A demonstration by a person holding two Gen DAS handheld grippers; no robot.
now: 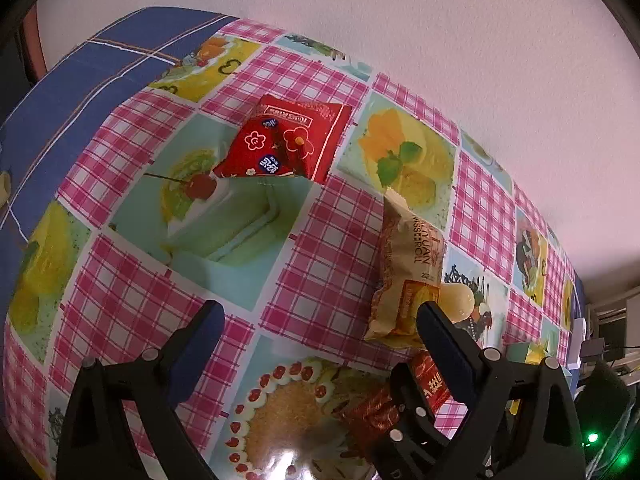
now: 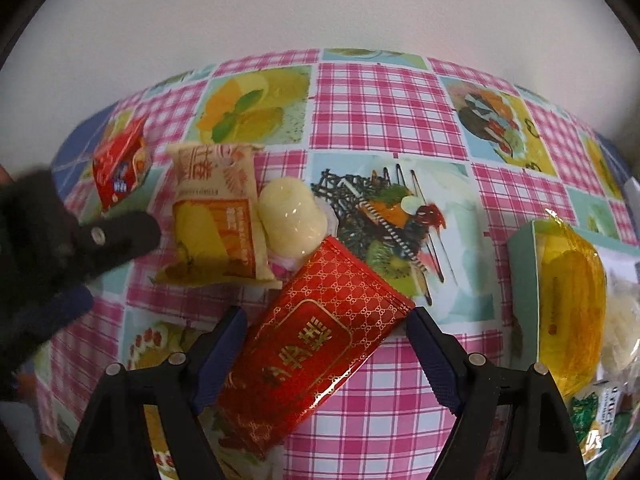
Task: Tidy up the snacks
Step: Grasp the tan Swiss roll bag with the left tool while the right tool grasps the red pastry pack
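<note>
While we hold both claws angled down over the counter (image 2: 384, 108) with its pink checked cloth, the snacks lie spread below. On the far left sits a small red packet (image 1: 286, 140), alone and well apart from the rest. Our left claw (image 1: 320, 316) stands wide open and holds nothing; its right finger ends just in front of a beige roll packet (image 2: 216, 216). Touching that packet's right side is a pale round snack (image 2: 290, 216). Our right claw (image 2: 324, 328) is also wide open, and a long red and gold packet (image 2: 316, 340) lies slanted between its fingers, ungripped, its upper end against the round snack. At the far right, a light green box (image 2: 524, 276) holds a yellow packet (image 2: 572, 300).
</note>
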